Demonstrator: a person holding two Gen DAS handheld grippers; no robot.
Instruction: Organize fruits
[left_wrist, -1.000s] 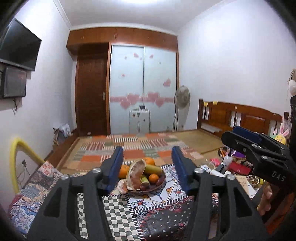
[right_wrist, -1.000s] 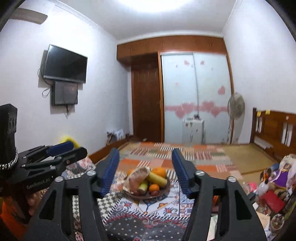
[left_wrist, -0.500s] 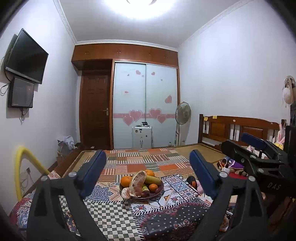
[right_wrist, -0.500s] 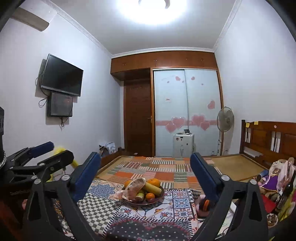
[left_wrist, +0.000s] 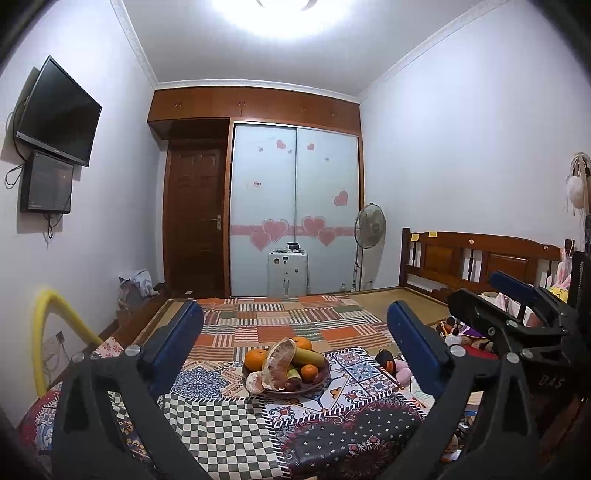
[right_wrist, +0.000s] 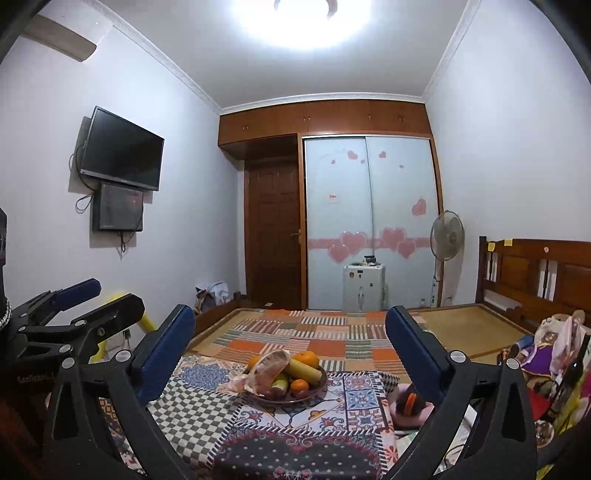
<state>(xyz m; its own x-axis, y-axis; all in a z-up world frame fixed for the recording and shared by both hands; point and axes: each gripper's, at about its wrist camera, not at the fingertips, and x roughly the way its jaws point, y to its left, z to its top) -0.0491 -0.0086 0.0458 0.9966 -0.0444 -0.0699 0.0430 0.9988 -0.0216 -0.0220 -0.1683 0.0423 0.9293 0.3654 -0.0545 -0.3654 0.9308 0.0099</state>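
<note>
- Left gripper (left_wrist: 295, 332) level over the near end of the surface (left_wrist: 221, 435), blue-padded fingers (left_wrist: 177, 343) spread wide, nothing between them but air.
- Same for the right gripper (right_wrist: 290, 330): fingers (right_wrist: 410, 347) wide apart, gripping nothing.
- Both pairs of jaws just been opening, and no fruit caught in either.
- Fruit plate (left_wrist: 314, 384) out ahead on the patchwork cloth, well clear of both sets of fingertips.
- On the plate: an orange (left_wrist: 255, 359) at the left rim, another orange (left_wrist: 303, 343) at the back, a small orange (left_wrist: 308, 372) near the front.
- Peeled pomelo piece (left_wrist: 281, 363) propped up across the middle, with a loose bit of rind (left_wrist: 255, 382) hanging over the left edge.
- Long yellow-green fruit (left_wrist: 309, 356) lying slantwise behind the pomelo; exact kind hard to tell.
- Seen from the right wrist: same plate (right_wrist: 314, 389) framed between the open fingers, pomelo (right_wrist: 267, 369) on its left half.
- Right gripper poking into the left wrist view at the right edge (left_wrist: 517, 306); left gripper showing at the left edge of the right wrist view (right_wrist: 85, 306).
- Pink and orange object (right_wrist: 410, 402) lying on the cloth just right of the plate, partly hidden behind the right finger.
- Beyond the surface: striped patchwork bed cover (left_wrist: 288, 321), wooden headboard (left_wrist: 480, 258), standing fan (left_wrist: 369, 227).
</note>
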